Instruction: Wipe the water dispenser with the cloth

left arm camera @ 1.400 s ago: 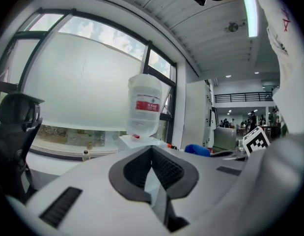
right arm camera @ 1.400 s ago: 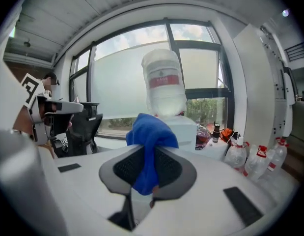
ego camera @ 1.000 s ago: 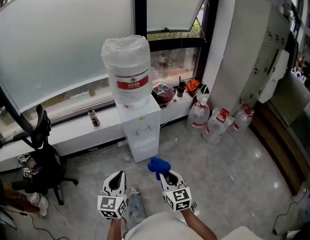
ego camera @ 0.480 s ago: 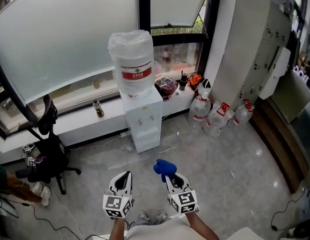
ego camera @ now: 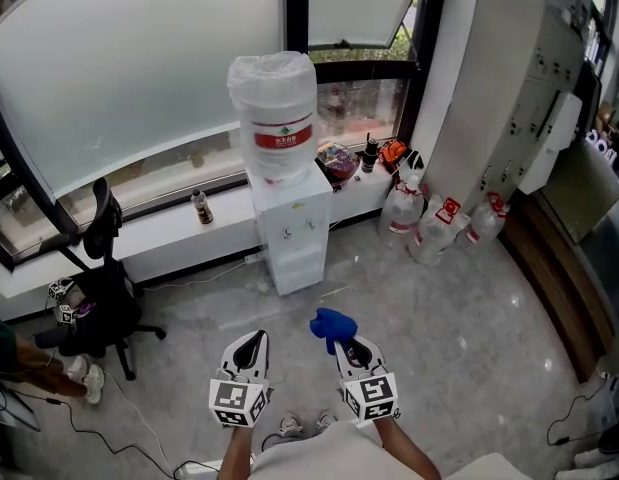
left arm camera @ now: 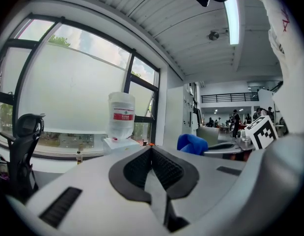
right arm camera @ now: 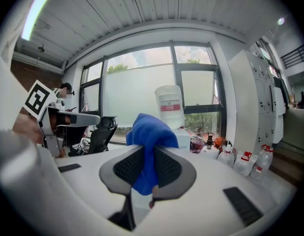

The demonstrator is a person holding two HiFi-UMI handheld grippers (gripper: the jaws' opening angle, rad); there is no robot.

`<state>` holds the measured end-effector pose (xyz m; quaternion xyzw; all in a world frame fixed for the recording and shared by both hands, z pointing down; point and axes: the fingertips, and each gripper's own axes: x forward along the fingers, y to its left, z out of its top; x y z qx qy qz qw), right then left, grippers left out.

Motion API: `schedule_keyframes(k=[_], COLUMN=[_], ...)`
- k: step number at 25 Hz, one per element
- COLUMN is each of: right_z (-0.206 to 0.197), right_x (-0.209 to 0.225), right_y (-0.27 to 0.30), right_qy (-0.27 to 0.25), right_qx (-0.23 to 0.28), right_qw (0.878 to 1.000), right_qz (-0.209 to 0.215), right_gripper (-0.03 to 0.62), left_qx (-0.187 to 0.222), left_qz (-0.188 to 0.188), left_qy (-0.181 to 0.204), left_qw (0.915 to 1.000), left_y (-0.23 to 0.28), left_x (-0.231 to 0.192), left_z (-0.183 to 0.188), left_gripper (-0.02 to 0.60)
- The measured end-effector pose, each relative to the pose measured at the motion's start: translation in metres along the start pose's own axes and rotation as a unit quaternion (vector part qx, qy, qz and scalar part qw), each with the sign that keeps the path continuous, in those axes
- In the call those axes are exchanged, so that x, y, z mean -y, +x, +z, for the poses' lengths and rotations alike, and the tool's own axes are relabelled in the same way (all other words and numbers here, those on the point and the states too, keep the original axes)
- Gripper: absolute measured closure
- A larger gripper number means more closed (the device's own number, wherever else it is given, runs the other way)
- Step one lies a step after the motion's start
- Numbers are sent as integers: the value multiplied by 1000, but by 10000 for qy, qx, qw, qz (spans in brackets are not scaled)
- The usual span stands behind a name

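In right gripper view, jaws clamp cloth (right arm camera: 149, 132); head view: H2O dispenser (ego camera: 289, 236) apart.

Office: swivel chair (ego camera: 101, 278), water dispenser (ego camera: 289, 230), lockers (ego camera: 549, 118).

cloth (right arm camera: 148, 132): lower end is hiding inside the right gripper (right arm camera: 150, 156)
bottle label (ego camera: 282, 136): print is showing too small

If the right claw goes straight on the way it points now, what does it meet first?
Most likely the water dispenser: the right claw, shut on the blue cloth, aims roughly at it, with only floor between. The aim is approximate.
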<state>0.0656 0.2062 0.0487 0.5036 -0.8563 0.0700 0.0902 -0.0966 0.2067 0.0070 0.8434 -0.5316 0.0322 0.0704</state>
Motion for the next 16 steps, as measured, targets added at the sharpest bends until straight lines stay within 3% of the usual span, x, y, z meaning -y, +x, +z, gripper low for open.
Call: schedule_keyframes(k=[16], right_z=[16], right_x=[5], right_y=[6], right_qy=[-34], right_qx=[180], right_qw=[9998], right_qz=[0], right_gripper=[528], left_qx=[154], left_qz=[5], left_qy=[2], left_qw=[9999], left_y=[8], left_x=[-1], left_z=[10], left_gripper=[570])
